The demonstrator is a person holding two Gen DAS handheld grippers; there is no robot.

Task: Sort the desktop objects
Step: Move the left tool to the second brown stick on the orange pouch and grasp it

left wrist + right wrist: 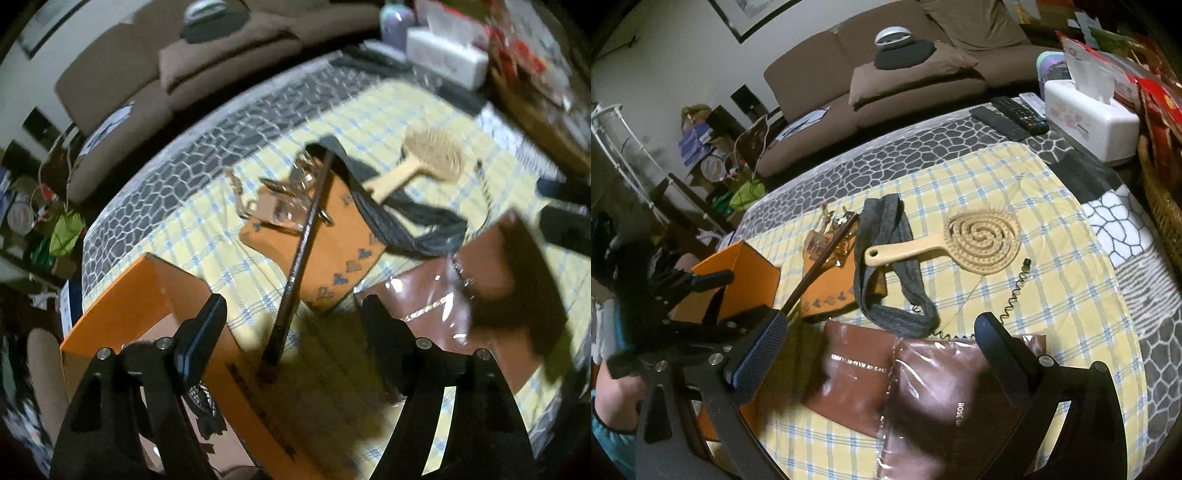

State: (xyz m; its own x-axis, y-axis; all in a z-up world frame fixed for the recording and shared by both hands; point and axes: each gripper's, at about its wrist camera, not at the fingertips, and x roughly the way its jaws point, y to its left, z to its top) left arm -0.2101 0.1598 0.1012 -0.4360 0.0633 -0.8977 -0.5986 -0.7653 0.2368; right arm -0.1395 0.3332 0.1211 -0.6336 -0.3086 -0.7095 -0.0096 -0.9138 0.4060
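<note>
We see the brush (303, 243) lying across the orange card (332, 240) on the tabletop (229, 280), long axis running diagonal: bristle end down near the orange box (122, 306), tail end up on the hair clips (284, 192). In the right wrist view the brush (820, 266) points from the box (746, 280) up and away toward the clips (831, 229).

Relative to the card: grey headband (391, 210) drapes over its far right edge, comb (424, 158) handle rests on the headband, coiled hair tie (1015, 291) lies beyond that. Brown packets (461, 295) sit just beside the card's near right corner, box just beside its near left. Remotes (1012, 114) and tissue box (1089, 118) are well apart, at the far edge.

Left hand-held gripper (295, 325): jaws apart, straddling the bristle end, pads not touching it. The box corner sits under the left finger, a packet under the right one.

Right hand-held gripper (882, 339): jaws wide apart, nothing between the pads, hovering over the packets (923, 391). The left one (713, 291) shows beside the box in this view.
</note>
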